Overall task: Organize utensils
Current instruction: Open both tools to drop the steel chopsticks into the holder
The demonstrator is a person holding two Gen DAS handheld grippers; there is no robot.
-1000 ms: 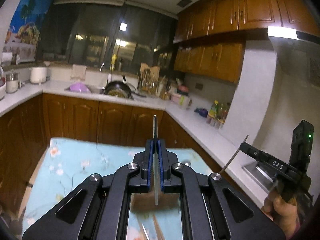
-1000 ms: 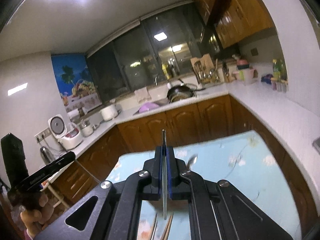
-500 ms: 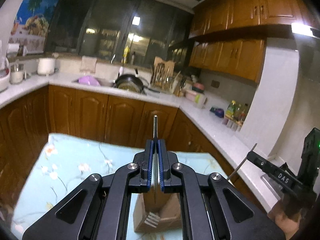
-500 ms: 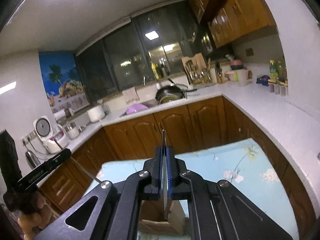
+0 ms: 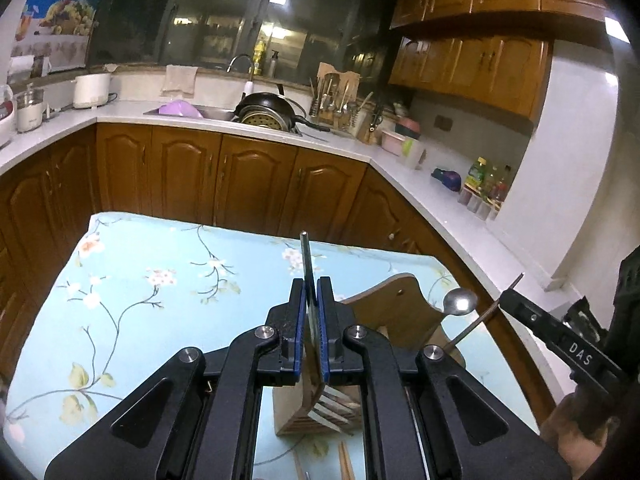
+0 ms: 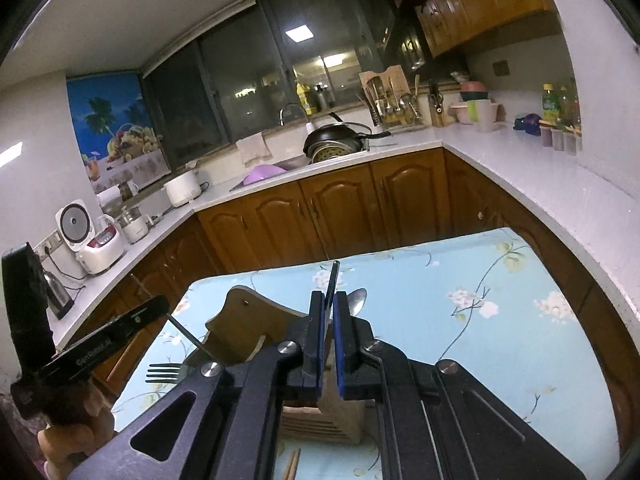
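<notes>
My left gripper (image 5: 311,300) is shut on a metal fork; its handle (image 5: 306,260) sticks out ahead and its tines (image 5: 334,404) hang over a wooden utensil holder (image 5: 394,312) on the floral table. My right gripper (image 6: 329,312) is shut on a metal spoon; its handle (image 6: 332,284) points forward and its bowl (image 6: 356,302) shows beside the holder (image 6: 248,320). In the left wrist view the right gripper (image 5: 560,340) with the spoon (image 5: 460,302) is at the right. In the right wrist view the left gripper (image 6: 104,348) with the fork (image 6: 164,372) is at the left.
Wooden chopsticks (image 5: 344,460) lie on the light blue floral tablecloth (image 5: 160,280) near the holder's front. Brown cabinets and a white L-shaped counter (image 5: 400,164) with a pan, sink and bottles surround the table.
Both grippers tilted downward, bringing the table and the wooden holder into view. The fork and spoon stay clamped and now sit just above the holder.
</notes>
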